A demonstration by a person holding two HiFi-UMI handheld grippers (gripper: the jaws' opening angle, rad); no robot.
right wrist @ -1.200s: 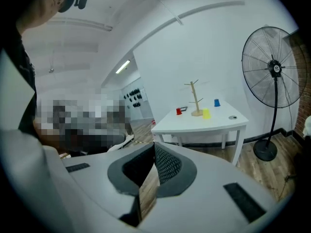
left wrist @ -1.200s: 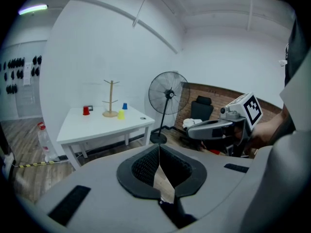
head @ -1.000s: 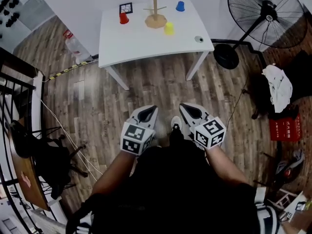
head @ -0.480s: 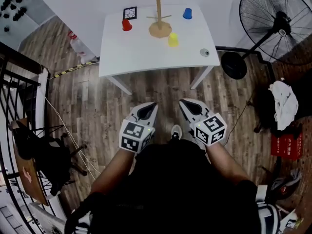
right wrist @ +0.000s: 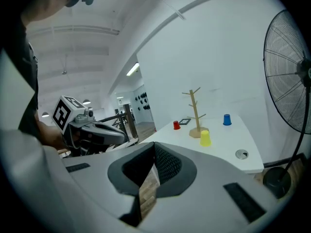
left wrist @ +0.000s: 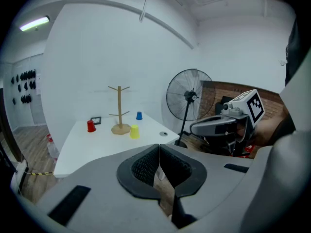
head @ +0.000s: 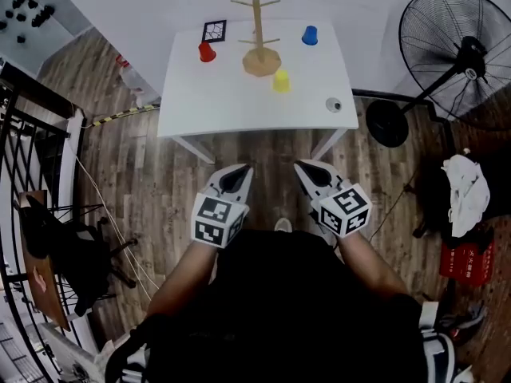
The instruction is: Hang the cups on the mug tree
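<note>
Cups, three small plastic ones, stand on the white rectangular table, spread around the wooden mug tree and not yet hung on it: the red cup to its left, the blue cup to its right near the far edge, and the yellow cup just beside the tree's round base on the near side. They look narrower at the top, so they are probably mouth-down, though no view shows handles clearly. All the tree's pegs are bare, so the task seems to be at its very start. Each cup stands apart from the others, which should leave room for a gripper to come at one alone. A black-and-white marker card lies behind the red cup. Well short of the table, over the wood-plank floor, the left gripper and the right gripper are held side by side, pointing toward the table. Both have their jaws pressed together with nothing between them, which suits an approach with nothing to grasp yet. A black standing fan is off to the right
</note>
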